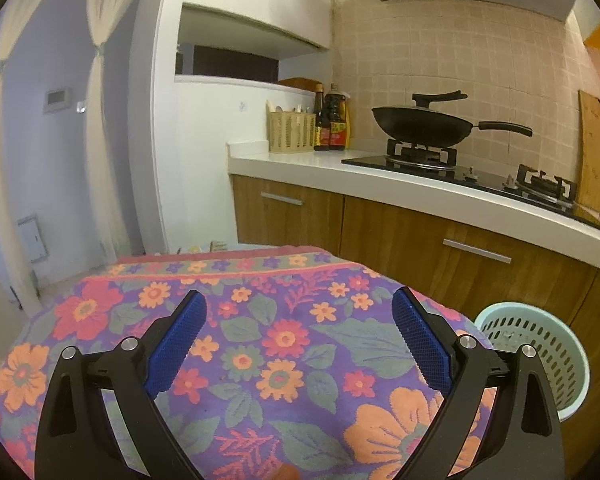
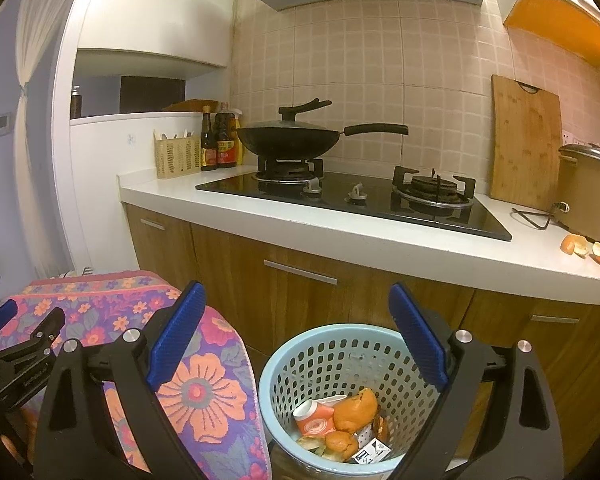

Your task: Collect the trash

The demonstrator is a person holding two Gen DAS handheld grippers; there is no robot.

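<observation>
The white counter (image 2: 340,232) carries a black hob (image 2: 352,200), bottles (image 2: 218,144), and orange peels (image 2: 588,249) at right.

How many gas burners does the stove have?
2: one under the black wok at the hob's left, one bare at its right.

Basket (image 2: 332,364): perforated matt plastic. Cloth (image 1: 260,344): rough woven terry. Hob (image 2: 364,204): glossy glass. Cabinets (image 2: 300,292): wood grain, metal handles. Pads (image 2: 176,336): knurled.
</observation>
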